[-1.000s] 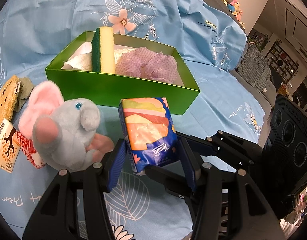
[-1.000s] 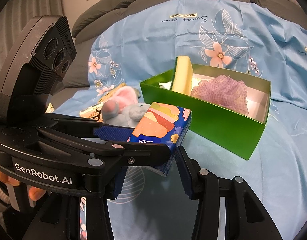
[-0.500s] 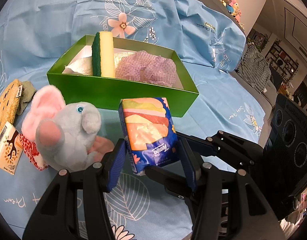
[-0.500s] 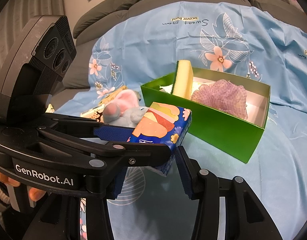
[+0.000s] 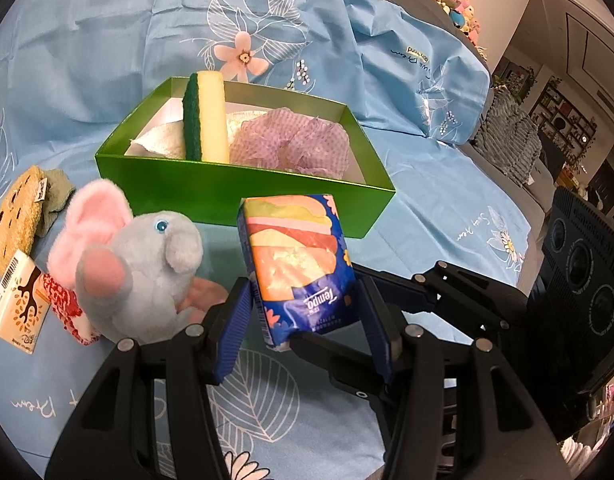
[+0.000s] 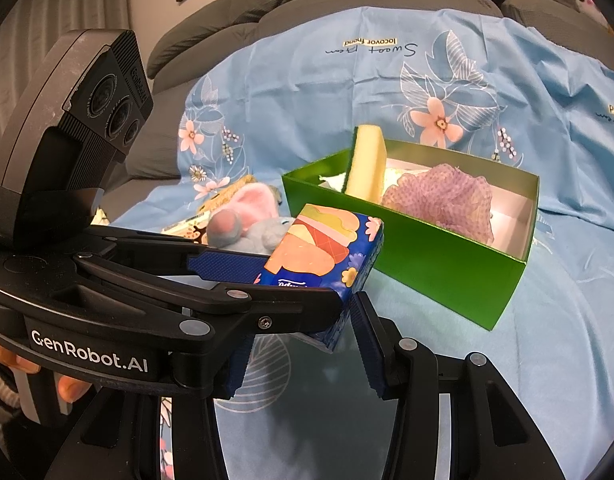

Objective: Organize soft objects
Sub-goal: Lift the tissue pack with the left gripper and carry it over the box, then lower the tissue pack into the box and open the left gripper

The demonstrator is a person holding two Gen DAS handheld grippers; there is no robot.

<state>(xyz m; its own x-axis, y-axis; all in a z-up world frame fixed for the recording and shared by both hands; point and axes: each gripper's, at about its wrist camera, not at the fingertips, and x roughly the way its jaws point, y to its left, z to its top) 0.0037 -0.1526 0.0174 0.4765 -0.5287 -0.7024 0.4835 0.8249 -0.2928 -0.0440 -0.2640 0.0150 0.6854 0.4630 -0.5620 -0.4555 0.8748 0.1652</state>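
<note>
Left wrist view: the tissue pack [image 5: 297, 268] sits at frame centre, raised clear of the blue floral cloth [image 5: 107, 40]. The left gripper [image 5: 303, 322] pinches its lower end, one blue pad against each long side. The pack's long axis runs from lower centre up toward the frame top, leaning slightly left; the "tempo" print reads upside down at the lower end, and the free end points at the near wall of the green box [image 5: 243, 194].

Right wrist view: the same pack [image 6: 327, 256] lies at centre, long axis slanting from lower left to upper right, free end toward the green box [image 6: 419, 256]. The left gripper [image 6: 267, 280] enters from the left and clamps the pack across its width. The right gripper [image 6: 301, 344] has its jaws part-spread beneath the pack's lower corner; whether its pads touch the pack cannot be told, since the left gripper's finger covers that spot.

Box contents, left wrist view: yellow-and-green sponge [image 5: 207, 120] standing on edge, long axis upright, at box left; a white cloth [image 5: 159, 140] beneath it; a crumpled purple cloth [image 5: 295, 142] at box right.

Left of the pack: grey plush mouse [image 5: 139, 264] with pink ears, on the cloth. Farther left, at frame edge: a cookie-shaped plush [image 5: 15, 216] and a card tag [image 5: 17, 308].
</note>
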